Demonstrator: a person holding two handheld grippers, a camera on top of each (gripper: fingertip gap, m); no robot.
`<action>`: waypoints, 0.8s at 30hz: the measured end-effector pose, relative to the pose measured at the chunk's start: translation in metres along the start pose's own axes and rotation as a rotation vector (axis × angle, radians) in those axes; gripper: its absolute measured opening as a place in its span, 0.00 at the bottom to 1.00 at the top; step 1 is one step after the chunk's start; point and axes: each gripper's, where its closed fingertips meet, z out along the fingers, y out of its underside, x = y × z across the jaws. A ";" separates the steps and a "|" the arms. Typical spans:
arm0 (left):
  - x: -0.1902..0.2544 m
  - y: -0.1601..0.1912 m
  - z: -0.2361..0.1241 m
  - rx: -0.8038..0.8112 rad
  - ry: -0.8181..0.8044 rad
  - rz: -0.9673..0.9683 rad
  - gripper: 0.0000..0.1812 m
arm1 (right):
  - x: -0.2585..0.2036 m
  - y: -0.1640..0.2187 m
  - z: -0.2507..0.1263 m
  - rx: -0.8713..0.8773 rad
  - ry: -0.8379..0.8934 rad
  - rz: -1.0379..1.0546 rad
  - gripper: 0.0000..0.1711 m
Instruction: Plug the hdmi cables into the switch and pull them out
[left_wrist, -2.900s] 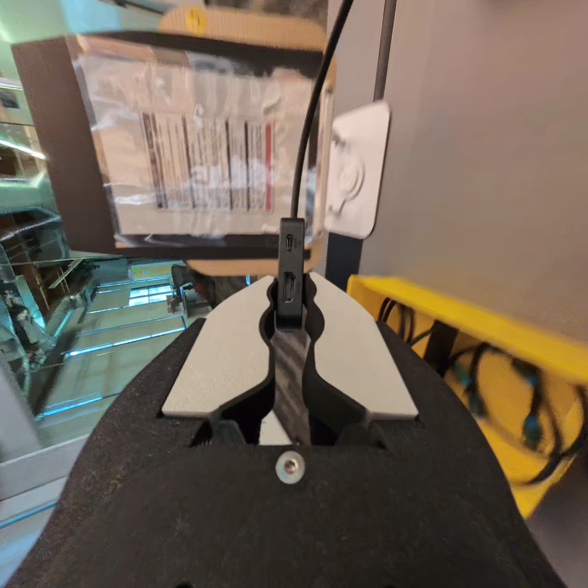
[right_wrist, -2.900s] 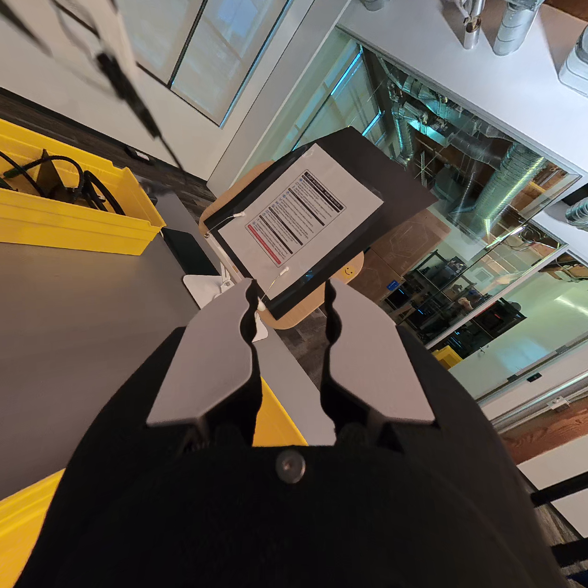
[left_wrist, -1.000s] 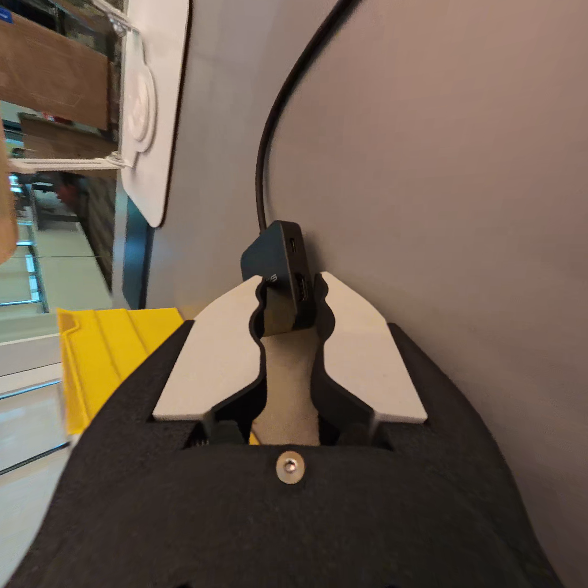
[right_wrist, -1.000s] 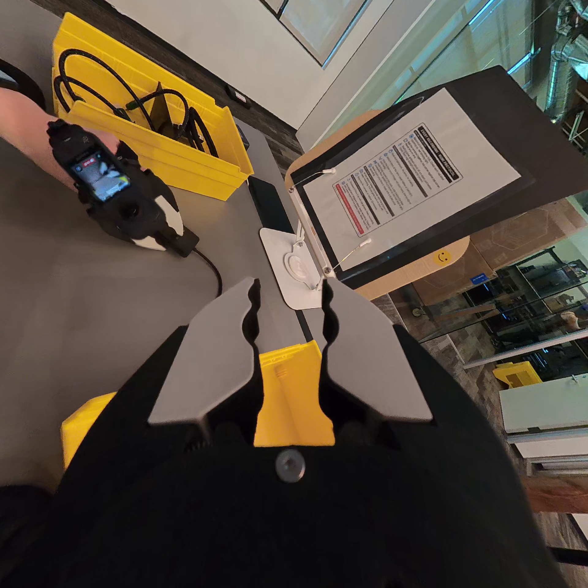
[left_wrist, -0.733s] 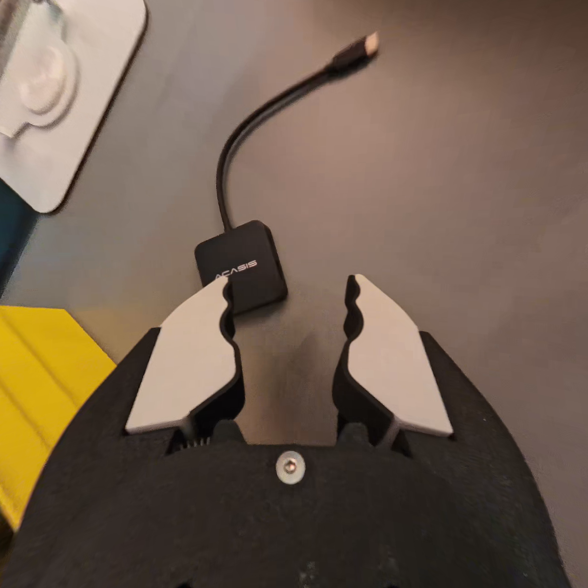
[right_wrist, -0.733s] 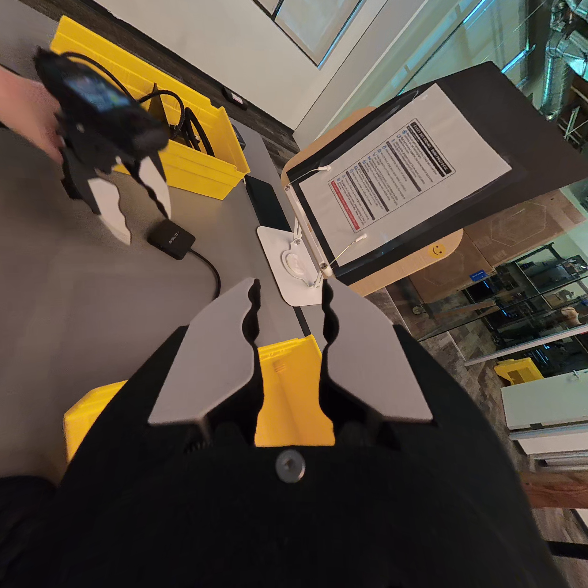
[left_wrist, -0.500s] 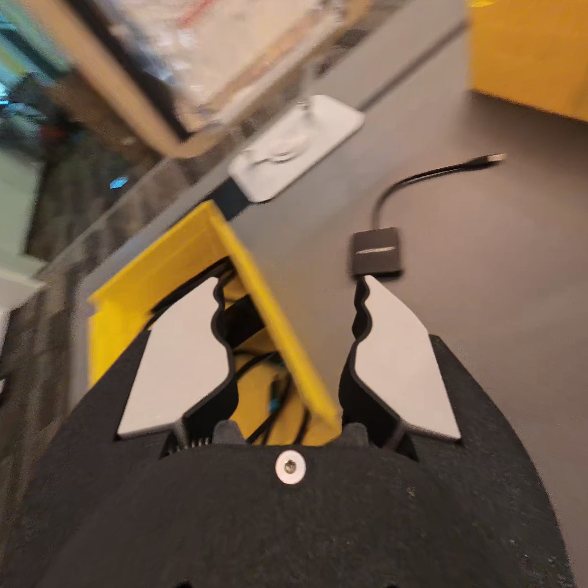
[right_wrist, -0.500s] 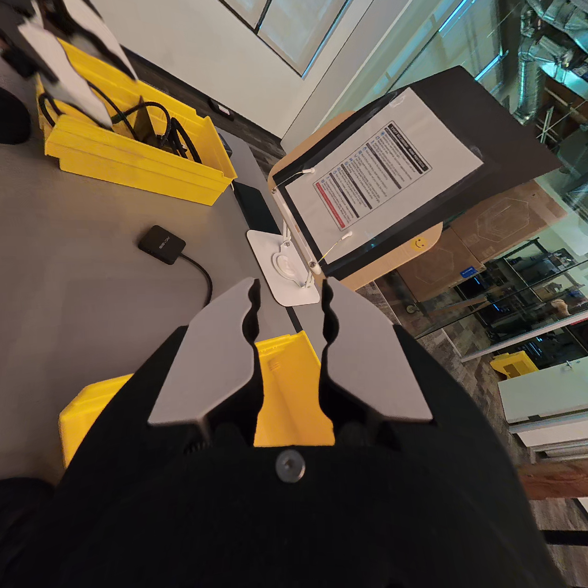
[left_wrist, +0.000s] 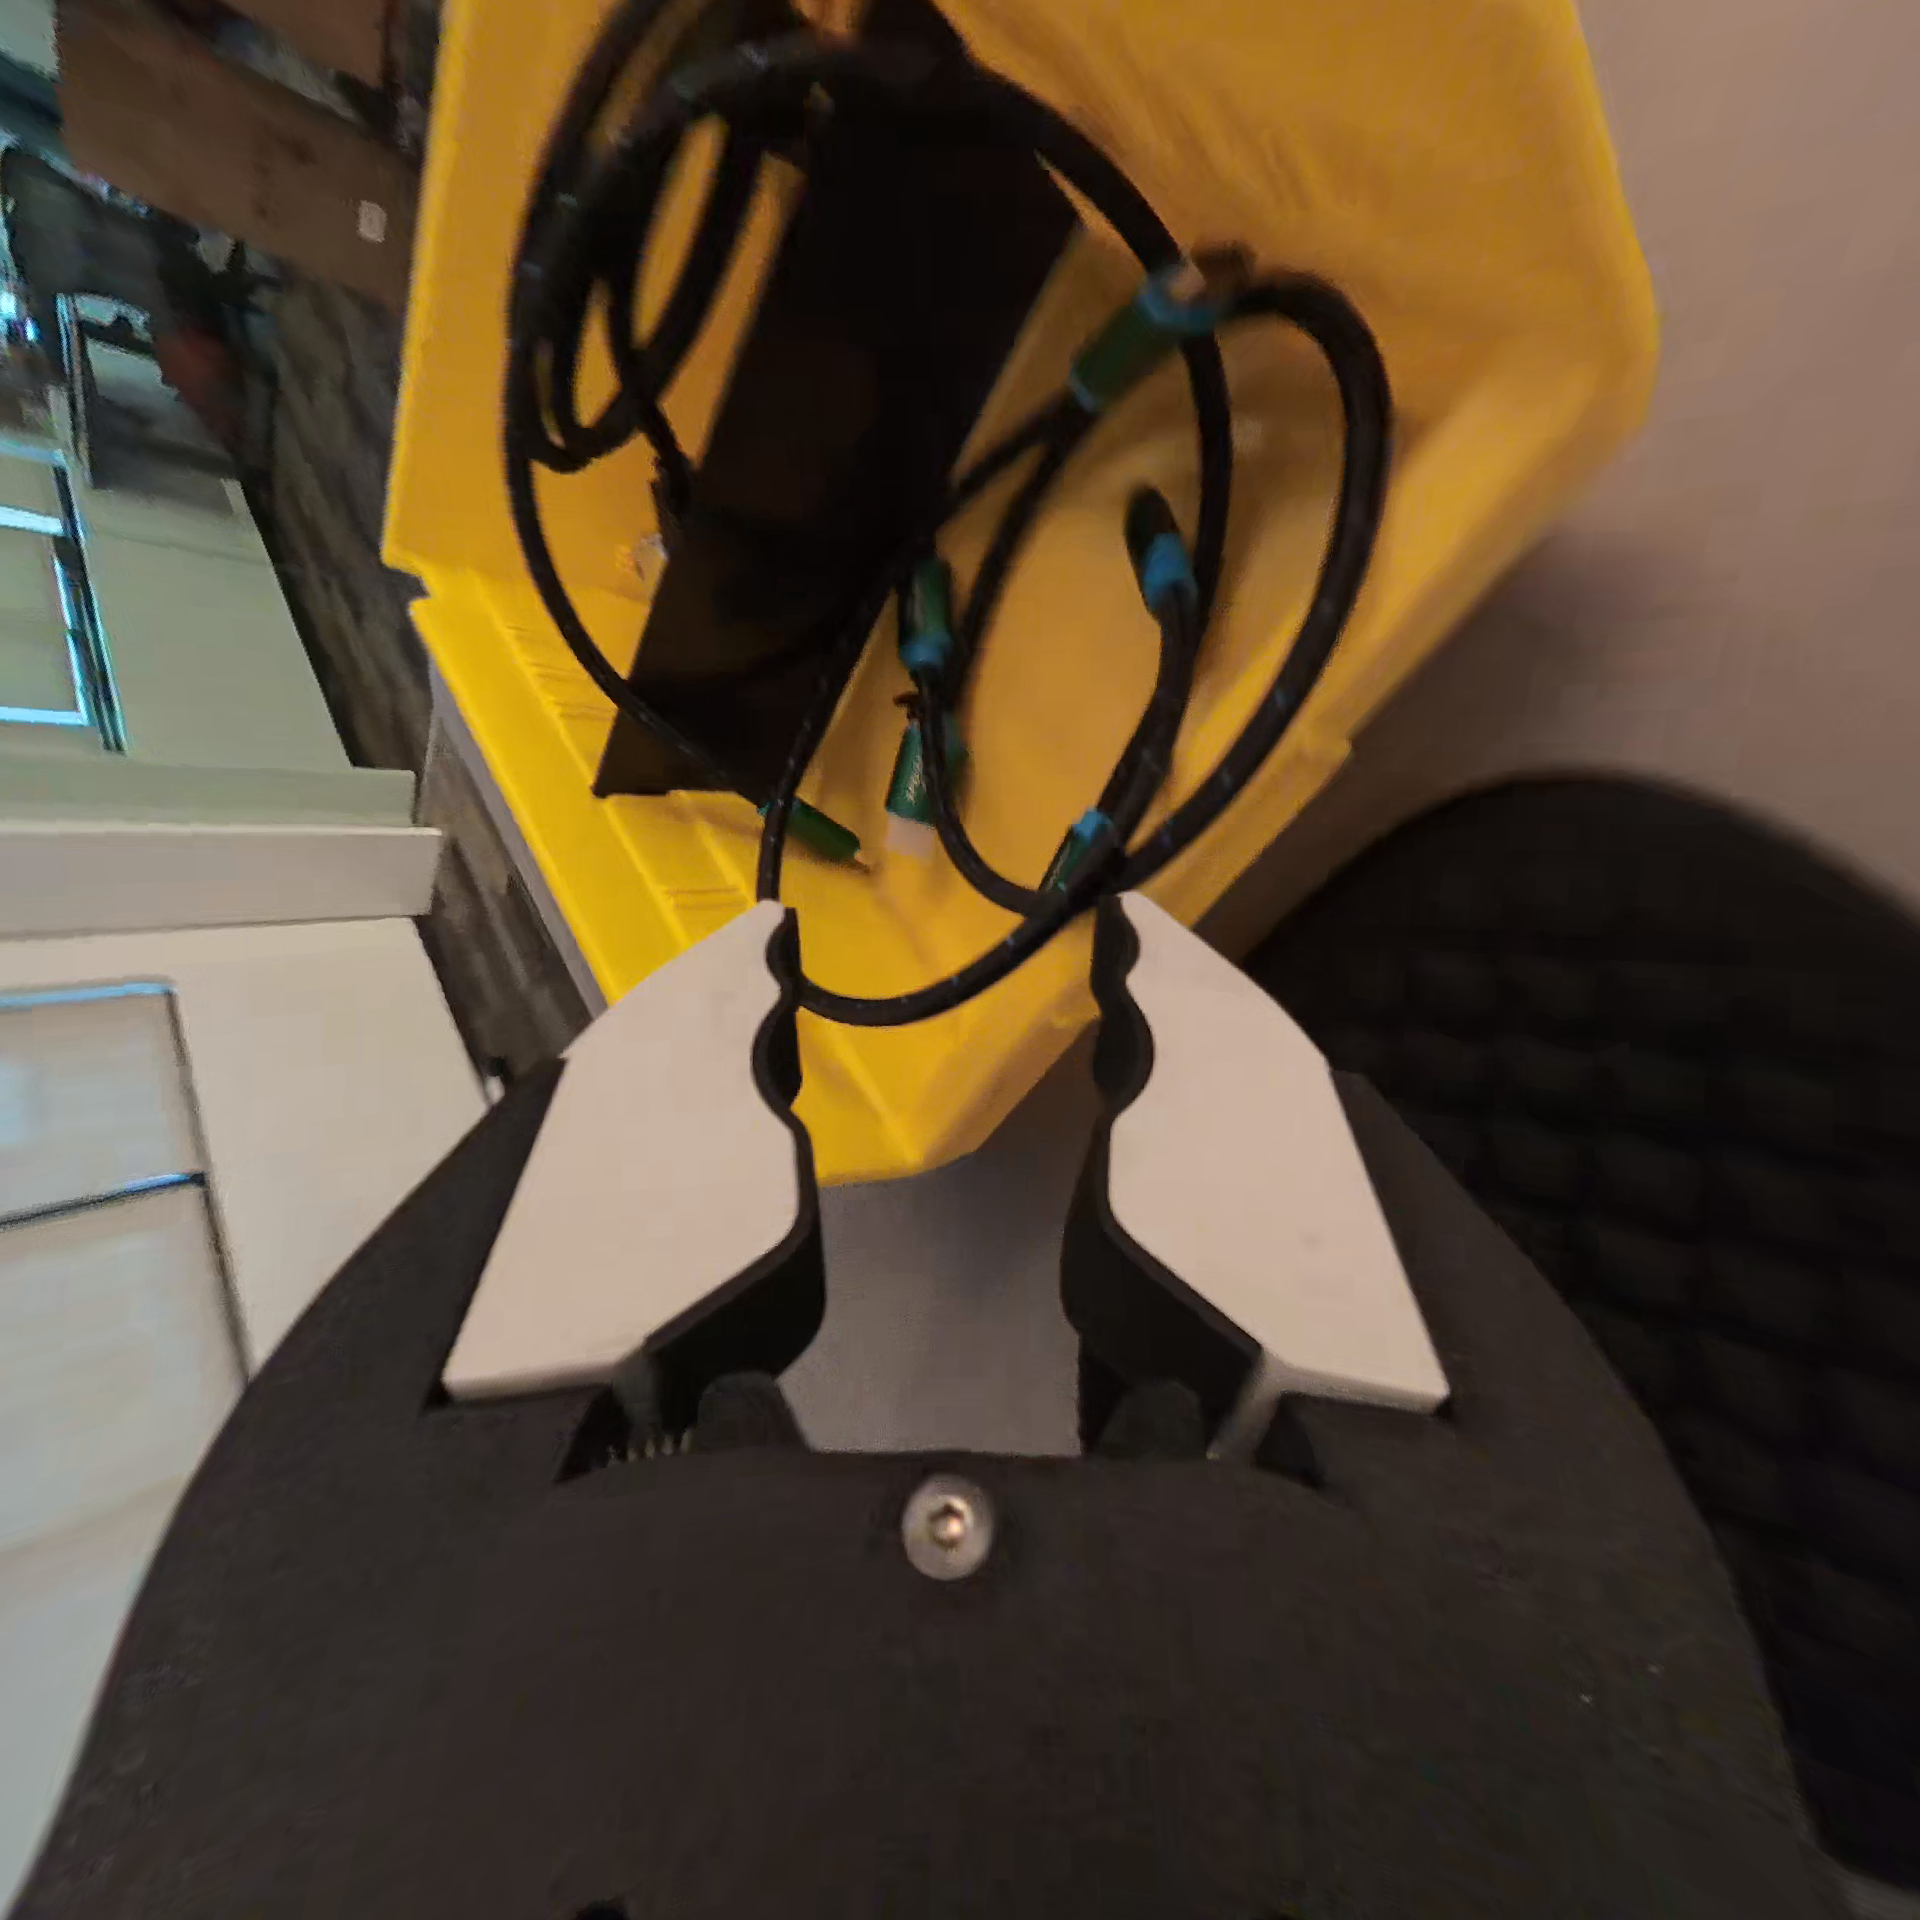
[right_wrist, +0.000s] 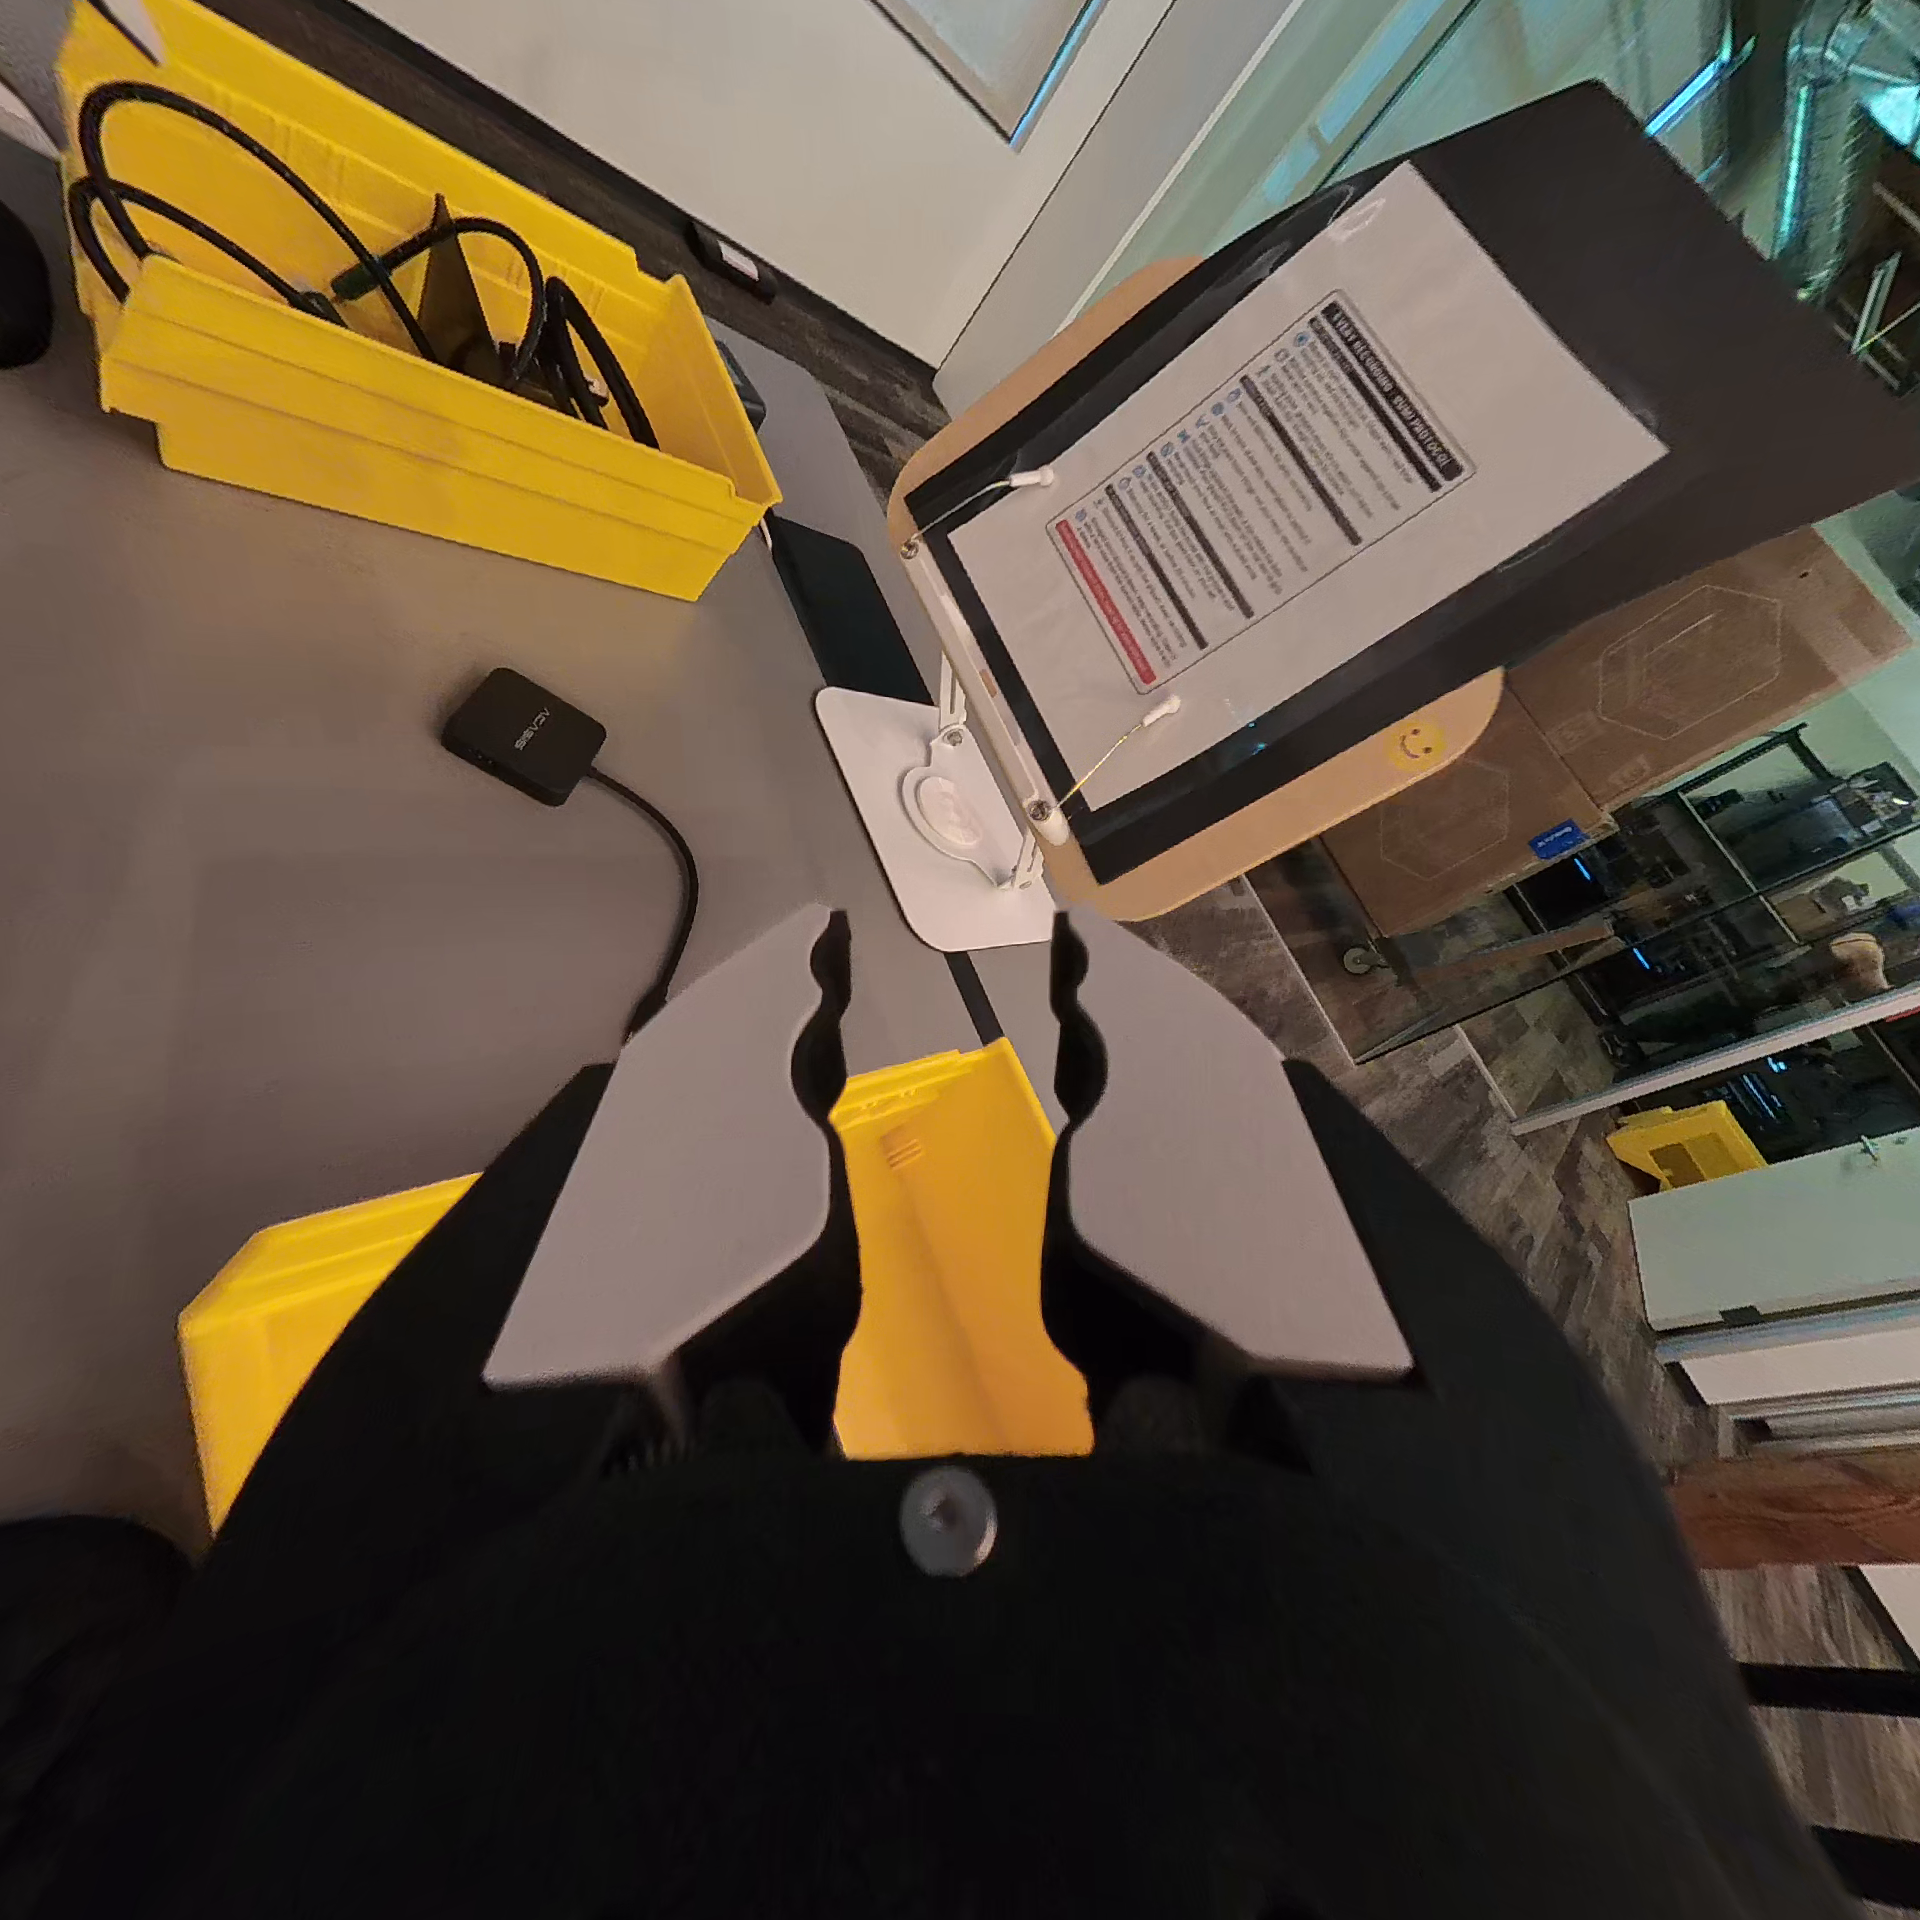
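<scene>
Left claw (left_wrist: 940, 925) hangs wide open over the far yellow bin (left_wrist: 1507, 312), its jaws spread with nothing between them but a loop of black cable lying in the bin below; it grips nothing. Inside that bin sits a tangle of black braided hdmi cables (left_wrist: 1299, 644) with green and blue plugs, draped around a dark upright divider (left_wrist: 831, 447). A dark woven surface shows at the right of that view, too blurred to name.

Right claw (right_wrist: 945, 925) is also open, a clear gap between its grey fingers (right_wrist: 686, 1164), and it holds nothing. It hovers above a second yellow bin (right_wrist: 935, 1247) at the near edge of the grey tabletop (right_wrist: 260, 883).

The switch (right_wrist: 523, 736), a small flat black box, lies on the tabletop well apart from both claws, between the two bins. Its short black lead (right_wrist: 670, 883) curves away from it towards the right claw's left finger and passes behind it. No cable is plugged into the switch that I can see.

Just beyond, a white stand base (right_wrist: 935, 831) rests at the tabletop edge, carrying a tilted dark board with a printed sheet (right_wrist: 1299, 499) fixed to it.
</scene>
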 end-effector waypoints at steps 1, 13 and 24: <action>0.004 0.005 0.002 -0.027 0.021 0.050 0.29 | -0.001 0.001 0.002 -0.008 -0.005 0.000 0.22; -0.002 0.023 0.031 -0.211 0.078 0.388 0.12 | -0.012 0.011 0.019 -0.080 -0.048 -0.029 0.22; -0.083 -0.026 -0.027 -0.059 -0.120 0.218 0.01 | -0.004 0.011 0.010 -0.059 -0.024 -0.009 0.22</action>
